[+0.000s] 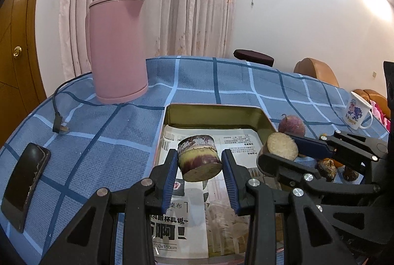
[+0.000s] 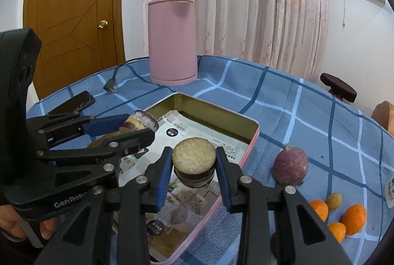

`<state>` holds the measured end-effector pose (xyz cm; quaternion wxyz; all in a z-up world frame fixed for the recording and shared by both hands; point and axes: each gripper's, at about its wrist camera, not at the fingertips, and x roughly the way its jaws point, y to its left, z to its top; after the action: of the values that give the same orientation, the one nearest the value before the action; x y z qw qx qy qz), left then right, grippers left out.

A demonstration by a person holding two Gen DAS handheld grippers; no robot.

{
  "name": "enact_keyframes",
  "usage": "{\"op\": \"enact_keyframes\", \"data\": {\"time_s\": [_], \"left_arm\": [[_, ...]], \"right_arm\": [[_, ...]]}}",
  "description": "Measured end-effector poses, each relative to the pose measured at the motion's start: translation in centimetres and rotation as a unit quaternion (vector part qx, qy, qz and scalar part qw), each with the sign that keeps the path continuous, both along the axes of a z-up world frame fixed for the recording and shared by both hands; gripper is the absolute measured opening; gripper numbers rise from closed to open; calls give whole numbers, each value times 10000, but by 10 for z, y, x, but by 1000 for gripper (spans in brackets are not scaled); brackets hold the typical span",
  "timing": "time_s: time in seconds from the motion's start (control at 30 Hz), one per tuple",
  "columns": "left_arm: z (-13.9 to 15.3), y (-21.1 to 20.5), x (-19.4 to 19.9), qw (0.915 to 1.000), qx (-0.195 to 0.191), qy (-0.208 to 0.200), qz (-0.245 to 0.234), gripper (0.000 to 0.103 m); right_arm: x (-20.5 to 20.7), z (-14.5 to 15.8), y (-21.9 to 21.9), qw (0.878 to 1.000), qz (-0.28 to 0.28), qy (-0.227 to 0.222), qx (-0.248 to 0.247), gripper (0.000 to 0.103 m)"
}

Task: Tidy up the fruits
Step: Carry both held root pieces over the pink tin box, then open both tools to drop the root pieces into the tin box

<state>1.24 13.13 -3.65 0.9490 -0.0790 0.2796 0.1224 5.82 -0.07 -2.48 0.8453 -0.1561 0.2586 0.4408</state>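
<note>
- Pink-rimmed metal tin tray (image 1: 216, 114) sits on a blue checked tablecloth (image 1: 103, 141); printed paper (image 1: 177, 223) lines its floor.
- Pink electric kettle (image 1: 117, 48) stands far left of the tray, its black cord and plug (image 1: 60, 128) lying on the cloth to the near left of it.
- Dark phone (image 1: 24, 185) lies flat at the left edge of the table.
- White enamel mug (image 1: 357, 112) sits far right.
- Purple passion fruit (image 2: 290, 167) rests on the cloth just beside the tray's right wall; three small oranges (image 2: 354, 218) and a small yellowish fruit (image 2: 334, 200) lie near right of it.
- Left gripper (image 1: 199, 166) is clamped on a sugarcane piece (image 1: 199, 157), purple-and-yellow rind facing the camera, held clear above the tray paper, tilted a bit.
- Right gripper (image 2: 194, 167) is clamped on a second sugarcane piece (image 2: 193, 157), pale cut face up, over the tray's near right part.
- Both grippers hang over the tray side by side, fingers pointing toward the far side; the right one crosses the tray's right rim in the left wrist view.
- Fingers of the person's hand (image 2: 46, 228) show on the left gripper's handle, bottom left of the right wrist view.
- Dark stool (image 2: 338, 87) and orange-brown chairs (image 1: 317, 70) stand beyond the table's right edge.
</note>
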Motion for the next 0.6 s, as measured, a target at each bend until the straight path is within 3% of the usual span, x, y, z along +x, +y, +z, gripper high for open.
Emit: {"op": "enact_keyframes", "data": {"time_s": [0.6], "left_arm": [[-4,10,6,9998,-12,180,31,39]], "right_arm": [[2,-10,7,9999,60,95,-123,40]]}}
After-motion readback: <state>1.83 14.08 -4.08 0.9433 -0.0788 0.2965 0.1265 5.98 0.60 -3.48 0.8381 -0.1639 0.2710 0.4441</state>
